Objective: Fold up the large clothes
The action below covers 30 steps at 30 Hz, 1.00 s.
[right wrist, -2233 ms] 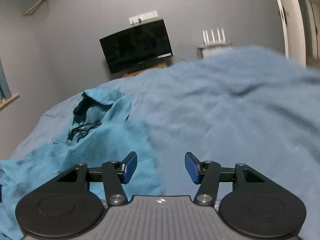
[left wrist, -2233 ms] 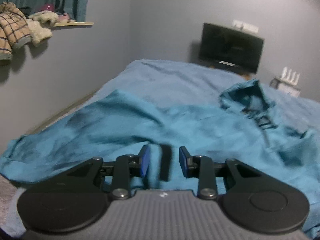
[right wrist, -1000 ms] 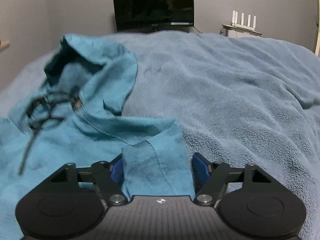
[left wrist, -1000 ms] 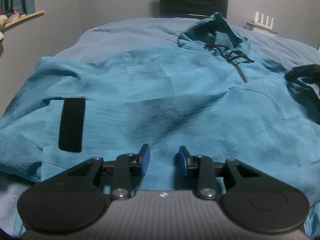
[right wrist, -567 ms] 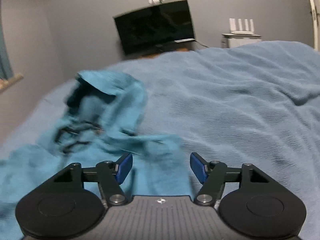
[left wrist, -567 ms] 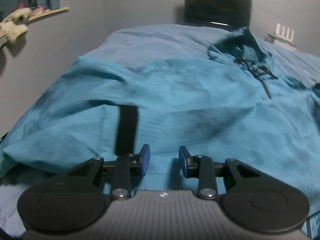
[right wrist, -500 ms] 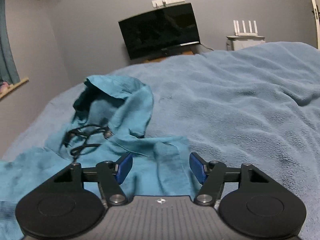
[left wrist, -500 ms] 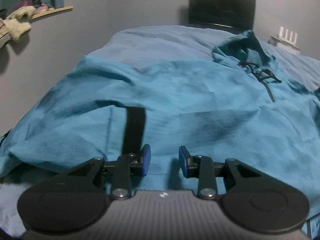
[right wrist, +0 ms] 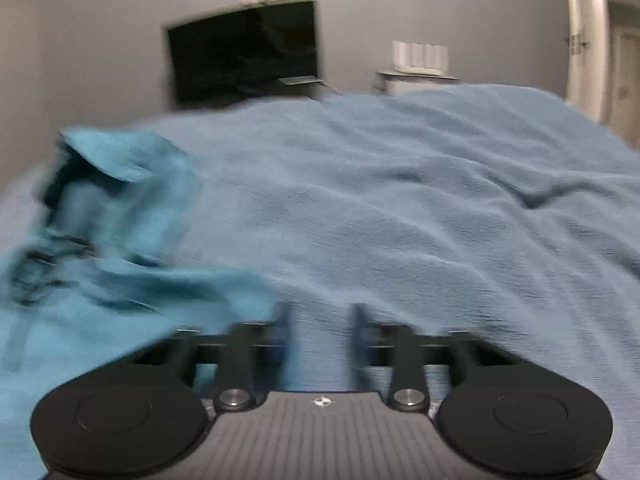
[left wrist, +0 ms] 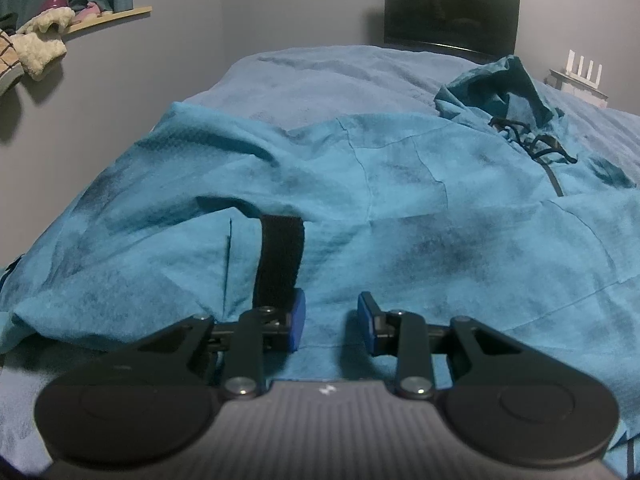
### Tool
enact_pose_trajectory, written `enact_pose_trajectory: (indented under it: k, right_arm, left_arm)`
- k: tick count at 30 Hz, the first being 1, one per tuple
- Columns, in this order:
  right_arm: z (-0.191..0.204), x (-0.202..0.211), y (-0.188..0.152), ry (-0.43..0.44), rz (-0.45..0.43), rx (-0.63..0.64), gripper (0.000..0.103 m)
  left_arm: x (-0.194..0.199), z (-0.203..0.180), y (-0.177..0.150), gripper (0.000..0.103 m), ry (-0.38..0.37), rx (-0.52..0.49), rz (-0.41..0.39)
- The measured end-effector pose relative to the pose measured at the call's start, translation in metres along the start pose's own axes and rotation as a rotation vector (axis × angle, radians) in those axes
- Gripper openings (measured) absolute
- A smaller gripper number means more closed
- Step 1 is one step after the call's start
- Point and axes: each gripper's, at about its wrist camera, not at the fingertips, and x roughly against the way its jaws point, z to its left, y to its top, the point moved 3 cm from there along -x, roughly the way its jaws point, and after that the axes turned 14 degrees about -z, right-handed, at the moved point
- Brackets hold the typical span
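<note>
One bed (left wrist: 320, 76), covered by a fleecy blue blanket (right wrist: 420, 208), fills both views; grey walls behind, a dark TV screen (left wrist: 452, 20) at the far end, a white router (left wrist: 584, 68) on a small stand to its right. Left wrist view alone shows a wooden sill (left wrist: 112, 20) with fluffy items and a curtain at upper left; right wrist view alone shows a pale door frame (right wrist: 580, 40) at far right and a wide bare stretch of blanket. Teal hooded garment (left wrist: 400, 208) lies spread flat on the bed, long axis running away from the cameras, hood (left wrist: 504, 84) and black drawcord (left wrist: 536, 144) toward the TV, lower edge nearest the grippers. A black strap (left wrist: 280, 260) lies on it, lengthwise. Left gripper (left wrist: 331, 322): jaws part way apart over the garment's near edge, fabric below the gap; pads not seen pressing on it. Right gripper (right wrist: 320, 336): view blurred, jaws closing with a clear gap between them, only blanket seen in the gap; garment edge sits just left of its left finger (right wrist: 280, 332).
</note>
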Motion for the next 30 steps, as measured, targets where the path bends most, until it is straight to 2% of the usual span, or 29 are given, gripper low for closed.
enact_pose_trajectory:
  k: [2, 3, 4, 5, 6, 9, 12, 15, 17, 21, 26, 30]
  right_arm:
    - [-0.011, 0.001, -0.002, 0.035, 0.000, -0.071, 0.019]
    - [-0.014, 0.004, -0.002, 0.056, -0.008, -0.101, 0.024]
    - [-0.015, 0.008, -0.002, 0.075, -0.011, -0.119, 0.030]
    - [-0.014, 0.014, -0.001, 0.103, -0.019, -0.128, 0.044]
    - [-0.012, 0.020, 0.000, 0.123, -0.029, -0.131, 0.048]
    - [-0.007, 0.042, 0.002, 0.162, -0.047, -0.143, 0.050]
    - [0.002, 0.073, 0.001, 0.226, -0.059, -0.151, 0.057]
    - [0.018, 0.109, -0.002, 0.291, -0.076, -0.136, 0.067]
    - [0.030, 0.136, -0.005, 0.329, -0.085, -0.132, 0.070]
    - [0.067, 0.185, -0.016, 0.436, -0.059, -0.099, 0.074]
    - [0.114, 0.236, -0.040, 0.559, -0.057, 0.037, 0.077]
    - [0.131, 0.263, -0.055, 0.597, -0.092, 0.116, 0.078]
  left_arm:
    - [-0.001, -0.001, 0.000, 0.030, 0.000, -0.003, -0.003]
    - [-0.001, -0.001, 0.001, 0.030, 0.000, -0.002, -0.006]
    - [-0.001, -0.001, 0.001, 0.030, -0.001, 0.004, -0.011]
    - [-0.001, 0.000, 0.002, 0.030, -0.001, 0.009, -0.017]
    - [0.000, 0.000, 0.003, 0.030, -0.002, 0.015, -0.021]
    - [0.004, 0.001, 0.009, 0.030, -0.012, 0.031, -0.037]
    - [0.011, 0.005, 0.015, 0.030, -0.025, 0.045, -0.046]
    - [0.023, 0.017, 0.023, 0.049, -0.007, 0.079, -0.076]
    - [0.031, 0.029, 0.029, 0.054, -0.006, 0.111, -0.093]
    - [0.047, 0.069, 0.044, 0.058, 0.035, 0.199, -0.108]
    - [0.067, 0.148, 0.053, 0.066, 0.117, 0.381, -0.096]
    - [0.079, 0.214, 0.042, 0.067, 0.242, 0.448, -0.065]
